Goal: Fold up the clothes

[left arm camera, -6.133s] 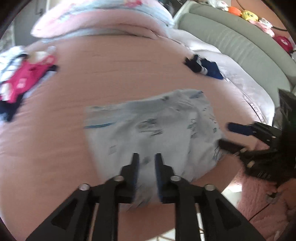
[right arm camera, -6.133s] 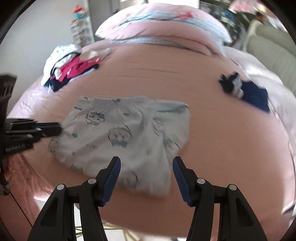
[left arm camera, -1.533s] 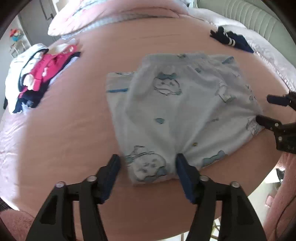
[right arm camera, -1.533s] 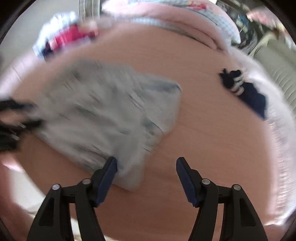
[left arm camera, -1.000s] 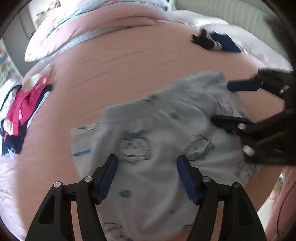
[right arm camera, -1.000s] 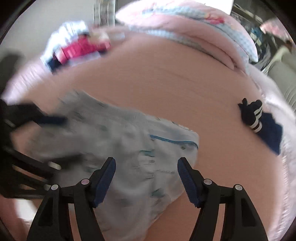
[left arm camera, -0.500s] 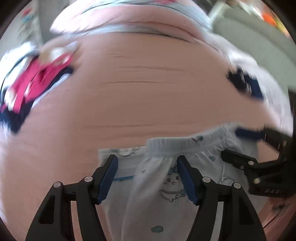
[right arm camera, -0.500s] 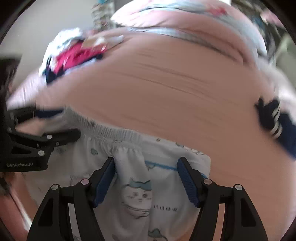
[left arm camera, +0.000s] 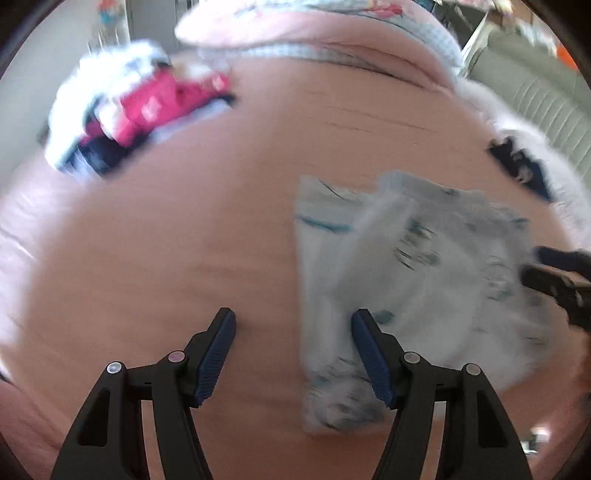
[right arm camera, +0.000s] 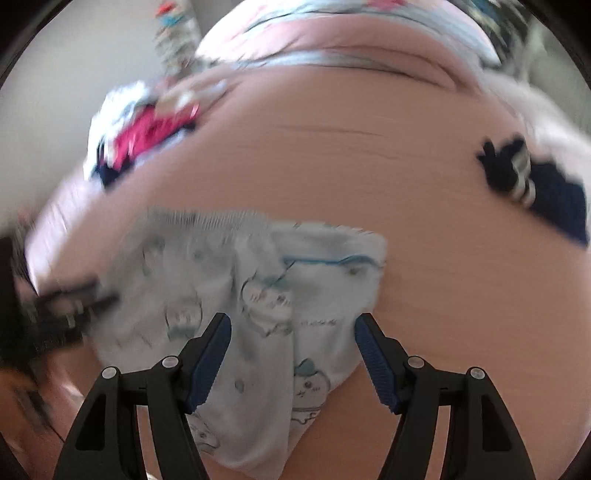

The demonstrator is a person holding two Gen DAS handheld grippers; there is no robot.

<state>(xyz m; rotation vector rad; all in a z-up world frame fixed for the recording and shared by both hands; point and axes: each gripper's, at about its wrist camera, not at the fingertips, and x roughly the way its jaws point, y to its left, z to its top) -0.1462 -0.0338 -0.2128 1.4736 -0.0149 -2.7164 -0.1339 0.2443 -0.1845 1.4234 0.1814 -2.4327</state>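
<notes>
Soft printed cloth garment [right arm camera: 258, 295] on matt (faintly creased) pink sheet [right arm camera: 369, 166].

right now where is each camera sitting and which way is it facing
Left wrist: sits on the left claw, angled down at the pink bed; its open fingers show, the pale printed garment lies right of centre, the right claw at the right edge.
Right wrist: sits on the right claw, angled down over the garment; its open fingers show, the left claw blurred at left.
Both share: garment, clothes pile, navy item, pillow.
</notes>
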